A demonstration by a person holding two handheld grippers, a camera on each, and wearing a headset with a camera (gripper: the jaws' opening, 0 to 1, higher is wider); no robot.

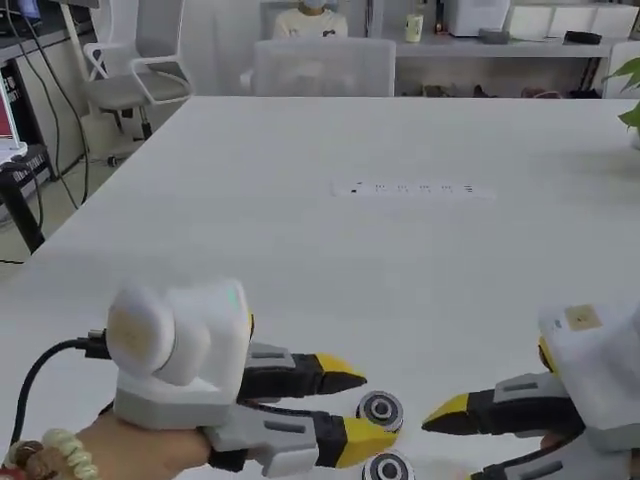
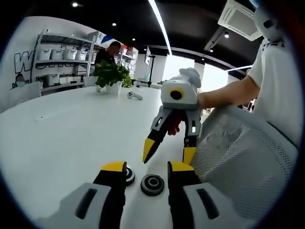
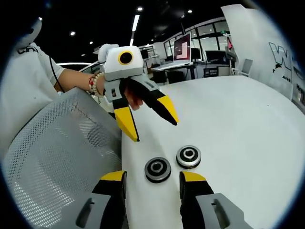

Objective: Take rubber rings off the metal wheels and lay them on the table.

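- My left claw (image 2: pixel 147 168) is low over the white table (image 1: pixel 300 250), jaws apart, nothing gripped.
- Just ahead of its yellow tips are the two small round metal wheels with dark rubber rings. The nearer wheel (image 2: pixel 152 184) lies flat on the table in the gap between the jaws, and the second wheel (image 2: pixel 127 175) is just beside it, half hidden behind one jaw.
- As far as I can tell, both rings are still seated on their wheels, and the wheels sit close together without quite touching.
- My right claw (image 2: pixel 167 158) faces in from the other side with its tips pointing down at the same pair. It's spread open too and not touching either wheel.
- The grey mesh chair back (image 3: pixel 57 143) is right at the table edge by me.
- Further out on the tabletop there's a flush socket strip (image 1: pixel 415 189).
- A green potted plant (image 2: pixel 110 75) stands toward the far end.
- A pale office chair (image 1: pixel 322 68) is tucked in at the far side.
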